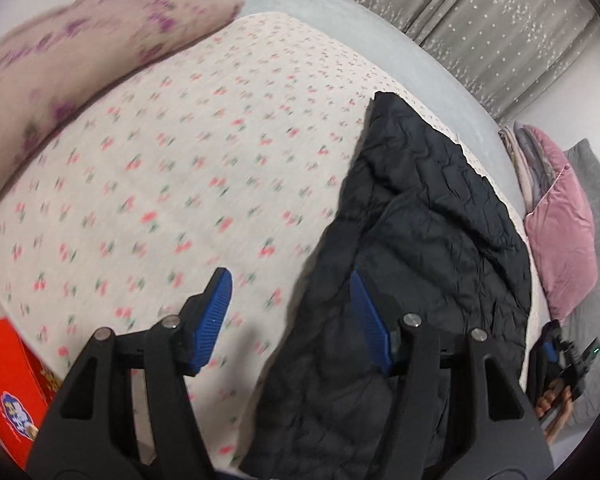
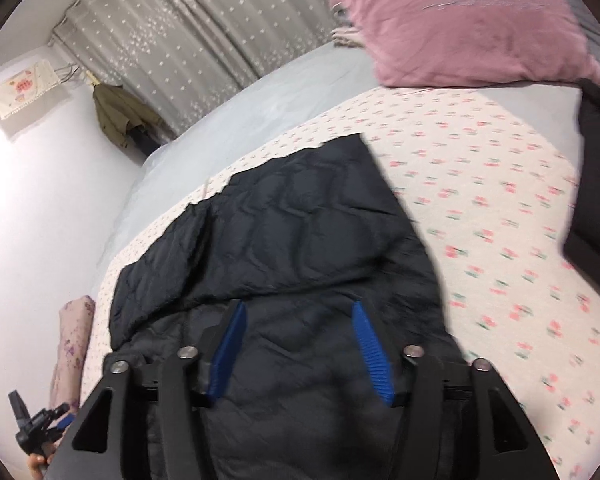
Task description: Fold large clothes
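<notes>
Jacket (image 1: 428, 216) fills lower right of our left view; both tongs (image 1: 290, 320) (image 2: 298, 350) spread apart over it, gripping nothing.

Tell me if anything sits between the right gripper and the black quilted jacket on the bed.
Nothing visible does. The right gripper is open directly over the black quilted jacket, with only jacket fabric showing between its blue fingers.
</notes>
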Motion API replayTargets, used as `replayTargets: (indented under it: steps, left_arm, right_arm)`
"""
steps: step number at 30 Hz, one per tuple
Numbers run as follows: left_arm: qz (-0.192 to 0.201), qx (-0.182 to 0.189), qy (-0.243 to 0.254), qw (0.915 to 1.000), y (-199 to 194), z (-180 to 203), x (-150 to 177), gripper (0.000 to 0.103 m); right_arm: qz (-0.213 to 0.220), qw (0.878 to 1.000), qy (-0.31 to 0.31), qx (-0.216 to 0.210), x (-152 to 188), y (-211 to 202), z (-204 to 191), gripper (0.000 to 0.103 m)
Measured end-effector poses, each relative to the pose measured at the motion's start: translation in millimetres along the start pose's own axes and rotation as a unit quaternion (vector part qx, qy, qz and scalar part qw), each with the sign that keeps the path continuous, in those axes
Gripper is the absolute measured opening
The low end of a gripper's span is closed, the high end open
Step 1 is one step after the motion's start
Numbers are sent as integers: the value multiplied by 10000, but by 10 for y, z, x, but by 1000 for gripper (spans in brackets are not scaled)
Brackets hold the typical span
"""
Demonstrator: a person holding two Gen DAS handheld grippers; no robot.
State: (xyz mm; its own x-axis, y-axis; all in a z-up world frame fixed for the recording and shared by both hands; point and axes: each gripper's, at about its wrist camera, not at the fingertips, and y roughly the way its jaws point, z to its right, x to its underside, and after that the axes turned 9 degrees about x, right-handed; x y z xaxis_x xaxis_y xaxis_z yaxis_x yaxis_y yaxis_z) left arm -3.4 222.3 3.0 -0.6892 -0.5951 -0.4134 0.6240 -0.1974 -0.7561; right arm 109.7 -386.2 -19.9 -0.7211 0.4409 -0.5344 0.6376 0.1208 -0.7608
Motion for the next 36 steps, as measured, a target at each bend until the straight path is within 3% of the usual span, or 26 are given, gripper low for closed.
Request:
replayTargets:
  steps: [7, 11, 21, 24, 30, 33, 36]
  left_arm:
    - [-28, 229, 243, 9994, -143, -177, 298, 63]
    - [-139, 322, 350, 9988, -111, -226, 380, 63]
    - [-596, 697, 573, 9941, 12, -296, 668, 63]
    - [-743, 695, 536, 9934, 95, -297, 728, 63]
    - [-960, 865, 666, 9894, 114, -127, 849, 63]
    - [-1133, 807, 732, 9876, 162, -18, 948, 63]
    - [-1013, 589, 768, 9901, 143, 63, 979, 63]
  right_arm:
    - [-105, 9971, 601, 452, 335, -83, 733, 62]
    - [186, 9945, 741, 722, 423, -248, 861, 62]
    - [-270, 9909, 734, 1094, 726, -838, 1093, 62]
    - [-537, 9896, 695, 1135, 869, -972, 1204, 62]
    - [-663, 9924, 198, 1020, 1201, -1236, 1255, 62]
    - [-836, 9927, -45, 871, 1316, -1196, 1301, 62]
    - [-1090, 9906, -268, 779, 1401, -1008, 1341, 62]
